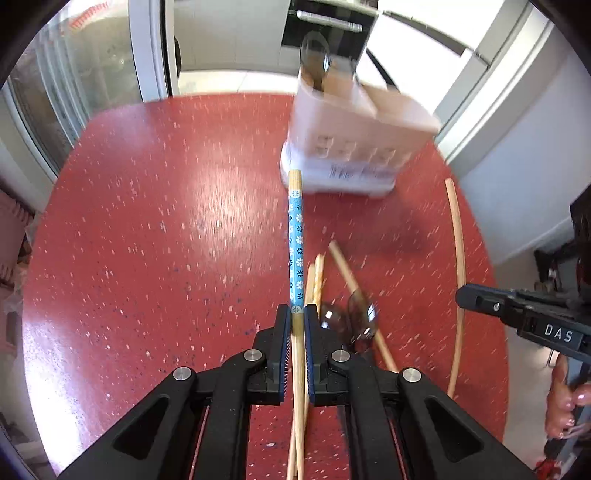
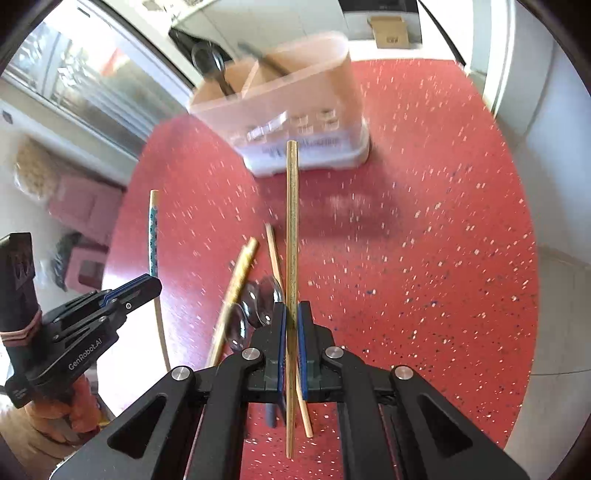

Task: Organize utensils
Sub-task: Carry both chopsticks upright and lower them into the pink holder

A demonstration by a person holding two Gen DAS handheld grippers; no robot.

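The left gripper (image 1: 297,325) clamps the blue chopstick (image 1: 296,251); the right gripper (image 2: 291,321) clamps a plain chopstick (image 2: 291,229). Both sticks point ahead at the holder (image 2: 295,122) on the table (image 2: 424,240), neither gripper evidently nearer.

— What do we have under everything here?

— We see a round red table (image 1: 155,229) with pale and dark speckles, glare washing over its middle.

— And past its far edge?

— We make out a white door frame (image 1: 155,48) beside a glass pane (image 1: 74,74), and a dark oven front with a metal handle (image 1: 328,21).

— Anything on the other side?

— We spot a cardboard box (image 2: 389,31) on the pale floor, pinkish storage boxes (image 2: 85,206) low at the left, and a grey wall (image 2: 546,122) at the right.
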